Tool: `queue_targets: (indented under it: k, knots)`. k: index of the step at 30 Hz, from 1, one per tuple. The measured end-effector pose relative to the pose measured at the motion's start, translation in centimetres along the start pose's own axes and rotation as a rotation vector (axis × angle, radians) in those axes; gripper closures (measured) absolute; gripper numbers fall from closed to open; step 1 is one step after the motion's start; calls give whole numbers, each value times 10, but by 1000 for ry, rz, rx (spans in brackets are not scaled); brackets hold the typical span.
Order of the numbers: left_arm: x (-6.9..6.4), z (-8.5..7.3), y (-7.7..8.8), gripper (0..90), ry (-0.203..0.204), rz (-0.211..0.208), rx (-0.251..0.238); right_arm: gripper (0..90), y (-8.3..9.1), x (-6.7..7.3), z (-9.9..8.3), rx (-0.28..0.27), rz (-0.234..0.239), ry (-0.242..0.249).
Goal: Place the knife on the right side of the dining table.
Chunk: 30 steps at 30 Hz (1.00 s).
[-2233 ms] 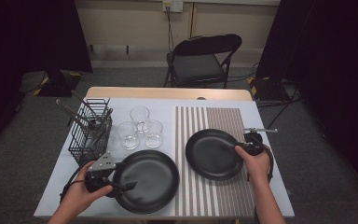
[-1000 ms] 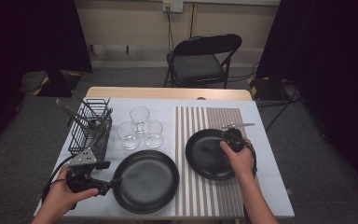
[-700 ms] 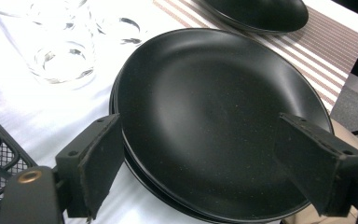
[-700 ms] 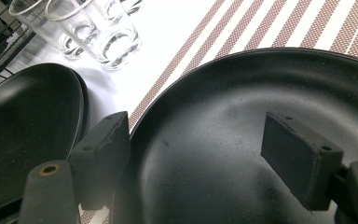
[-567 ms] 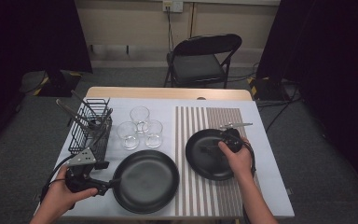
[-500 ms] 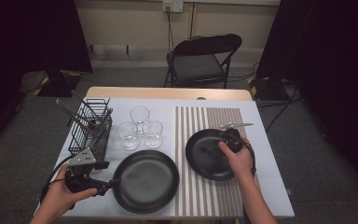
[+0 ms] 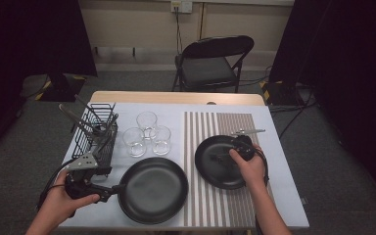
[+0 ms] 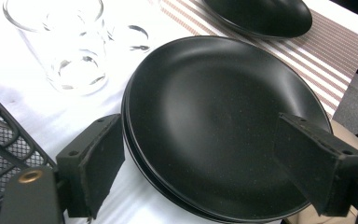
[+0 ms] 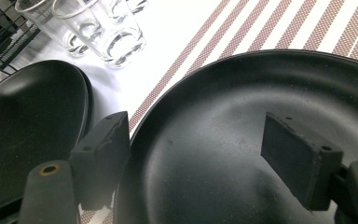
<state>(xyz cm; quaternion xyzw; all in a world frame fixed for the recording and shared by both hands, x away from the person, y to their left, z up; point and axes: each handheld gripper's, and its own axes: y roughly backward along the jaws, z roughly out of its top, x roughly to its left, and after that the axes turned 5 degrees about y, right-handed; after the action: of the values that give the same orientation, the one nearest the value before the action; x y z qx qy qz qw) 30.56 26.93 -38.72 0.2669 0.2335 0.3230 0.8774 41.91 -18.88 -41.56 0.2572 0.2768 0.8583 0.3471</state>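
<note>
- Left gripper (image 7: pixel 108 192): held in the person's left hand (image 7: pixel 63 198) at the near left corner of the table (image 7: pixel 196 104). Jaws spread wide and empty; in the left gripper view the gripper (image 8: pixel 214 179) looks across the large black plate, one jaw on each side of its near rim, neither pad pressing on it.
- Large black plate (image 7: pixel 152 190): lies flat on the white cloth at the near edge of the table, just left of the striped placemat (image 7: pixel 254 128). In the left gripper view a second rim shows under its left edge (image 8: pixel 135 144), so it appears to rest on another plate.
- Right gripper (image 7: pixel 230 152): held in the person's right hand (image 7: pixel 248 165), over the far right part of the small black plate. Jaws wide apart, gripping nothing; in the right gripper view the gripper (image 9: pixel 200 156) hangs above the plate's inside.
- Small black plate (image 7: pixel 215 164): lies flat on the striped placemat, right of the large plate, apart from it.
- Three clear glasses (image 7: pixel 147 133): stand upright in a cluster beyond the large plate.
- Black wire basket (image 7: pixel 95 134): stands at the left of the table, utensils leaning in it, just beside the glasses.
- Folding chair (image 7: pixel 210 61): stands beyond the far edge of the table.
</note>
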Motion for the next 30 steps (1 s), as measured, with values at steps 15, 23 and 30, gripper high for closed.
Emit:
queue_targets:
  k: [15, 23, 30]
  knots:
    - [8, 4, 16, 176, 14, 12, 26, 229, 1, 5, 3, -5, 24, -1]
    - [11, 7, 28, 179, 7, 36, 39, 223, 0, 6, 0, 14, 19, 25]
    - [15, 10, 31, 179, 11, 39, 35, 226, 2, 5, -3, 17, 12, 32]
